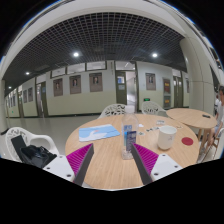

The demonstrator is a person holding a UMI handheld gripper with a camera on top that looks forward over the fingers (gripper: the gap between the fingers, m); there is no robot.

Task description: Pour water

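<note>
We're in a big indoor hall w/ a dark grid ceiling (110, 28) dotted w/ round lights, and framed pictures (75, 84) run along the far wall above the doors. Below us sits a round wooden table (110, 165), w/ a second one (192, 118) off to the right and white lattice chairs (116, 109) behind. The gripper (114, 158) hovers over the near table, its fingers spread wide apart, magenta pads (80, 158) facing inward, pinching nothing. Between the fingers, slightly ahead of the tips and w/ a gap on each side, a clear water bottle (128, 141) stands upright on the tabletop. A white cup (166, 137) rests right of the bottle, beyond the right finger, clearly apart from it. A blue-and-white flat item (98, 132), maybe a booklet, lies beyond the left finger. Small red thing (188, 142) near the table's right rim; can't tell what. A dark bag (34, 153) sits on the chair at left.
</note>
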